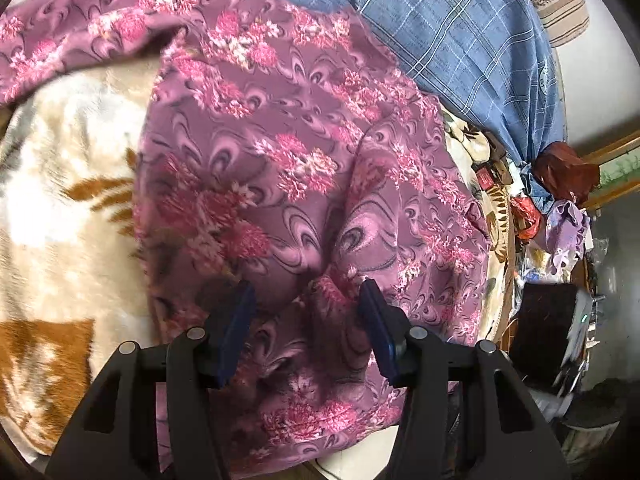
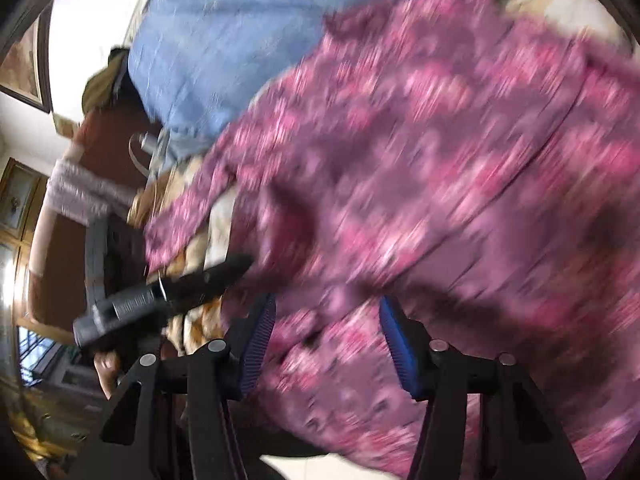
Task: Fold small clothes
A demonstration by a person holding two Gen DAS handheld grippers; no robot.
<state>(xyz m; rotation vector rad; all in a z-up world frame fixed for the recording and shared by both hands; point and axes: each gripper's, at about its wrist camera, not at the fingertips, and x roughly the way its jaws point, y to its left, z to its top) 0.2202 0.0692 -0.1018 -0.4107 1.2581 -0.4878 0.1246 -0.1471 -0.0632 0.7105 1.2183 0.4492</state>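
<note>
Floral garment [image 1: 288,168] on cream blanket [image 1: 60,152]

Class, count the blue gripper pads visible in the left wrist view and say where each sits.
2. One blue pad sits left of centre, the other right of centre, both over the purple floral garment. None looks hidden.

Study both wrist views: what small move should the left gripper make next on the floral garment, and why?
Probably close the left gripper on the raised fold of the purple floral garment. Its jaws stand apart with bunched cloth between them, pads not pressing. The right gripper is likewise open; that view is blurred.
</note>
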